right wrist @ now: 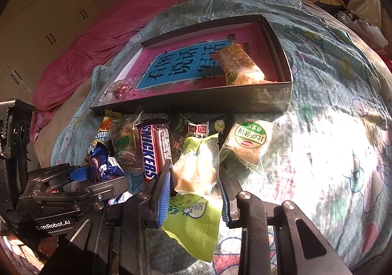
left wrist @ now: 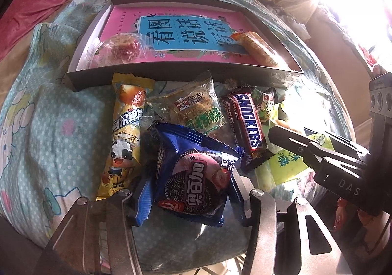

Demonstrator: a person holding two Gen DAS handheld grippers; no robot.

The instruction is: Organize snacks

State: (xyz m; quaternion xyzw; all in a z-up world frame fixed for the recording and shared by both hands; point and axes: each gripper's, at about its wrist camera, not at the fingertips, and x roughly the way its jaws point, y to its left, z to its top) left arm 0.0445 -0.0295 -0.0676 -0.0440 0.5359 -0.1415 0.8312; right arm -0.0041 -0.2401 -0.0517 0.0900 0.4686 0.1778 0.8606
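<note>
We see the left gripper (left wrist: 188, 197) with its blue-padded fingers (left wrist: 140, 201) pressed against both sides of the blue Oreo packet (left wrist: 193, 182), which lies on the patterned bedspread (left wrist: 49, 133). The right gripper (right wrist: 196, 195) is clamped on the pale green snack bag (right wrist: 196, 177), its pads pinching the wrapper's clear upper part — the printed green end hangs below the jaws.

Every place here is given from the shallow dark box (left wrist: 103, 76), which sits open on the bedspread beyond both grippers. Just in front of its near wall lies the loose pile of snacks: a yellow panda-print packet (left wrist: 125, 137) at the left, a clear green-lettered pastry bag (left wrist: 196, 111) beside it, then the Snickers bar (left wrist: 245, 120), with the Oreo packet nearest the camera. In the right wrist view a round-labelled cake in clear wrap (right wrist: 250, 142) rests in front of the box's right half, touching the green bag.

Inside the box a pink book (left wrist: 186, 30) covers the floor — on it sit a clear-wrapped red sweet (left wrist: 122, 48) at the left and an orange-wrapped bar (left wrist: 257, 49) at the right. A pink quilt (right wrist: 98, 37) lies behind the box to the left.
</note>
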